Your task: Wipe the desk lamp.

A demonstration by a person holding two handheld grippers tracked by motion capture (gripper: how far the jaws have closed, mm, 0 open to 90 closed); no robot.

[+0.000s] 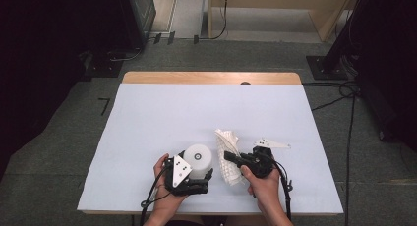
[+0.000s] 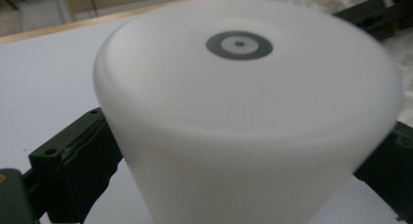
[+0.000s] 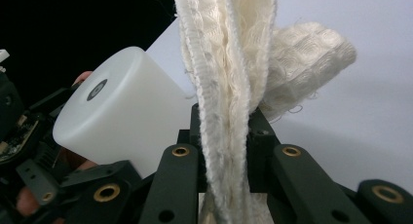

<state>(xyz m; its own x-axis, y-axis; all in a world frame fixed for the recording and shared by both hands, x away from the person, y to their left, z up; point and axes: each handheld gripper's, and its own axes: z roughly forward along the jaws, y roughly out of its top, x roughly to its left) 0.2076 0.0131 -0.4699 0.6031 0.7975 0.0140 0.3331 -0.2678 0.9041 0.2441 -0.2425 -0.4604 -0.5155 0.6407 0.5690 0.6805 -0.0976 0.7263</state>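
Both sets of fingers are busy at the near edge of the table [image 1: 147, 113]. Right gripper [image 3: 225, 136] first: its black jaws are clamped tight on a cream waffle-weave cloth [image 3: 229, 73], the fabric bunched into a thick fold between the pads and standing up out of them, with a loose flap spilling off to one side. From above, that same cloth [image 1: 227, 142] hangs around the right gripper [image 1: 230, 157], part lifted, part trailing down onto the table just in front of the person's right hand [image 1: 265, 186].

Over to the left gripper [image 1: 206, 177]: its jaws sit on either side of a white cup [image 1: 197, 159], which is upside down, its flat base with a small grey ring facing up. In the left gripper view the cup [image 2: 243, 117] sits between the two dark jaws, which press against its walls low on both sides, so it is held. The left hand [image 1: 164, 186] wraps the gripper body from below.

Cup and cloth are just beside each other, a narrow gap between them.

Farther back, the table's pale surface runs to a wooden strip [image 1: 211, 77] along the far edge, then grey floor [image 1: 246, 54] with cables [image 1: 344, 93].
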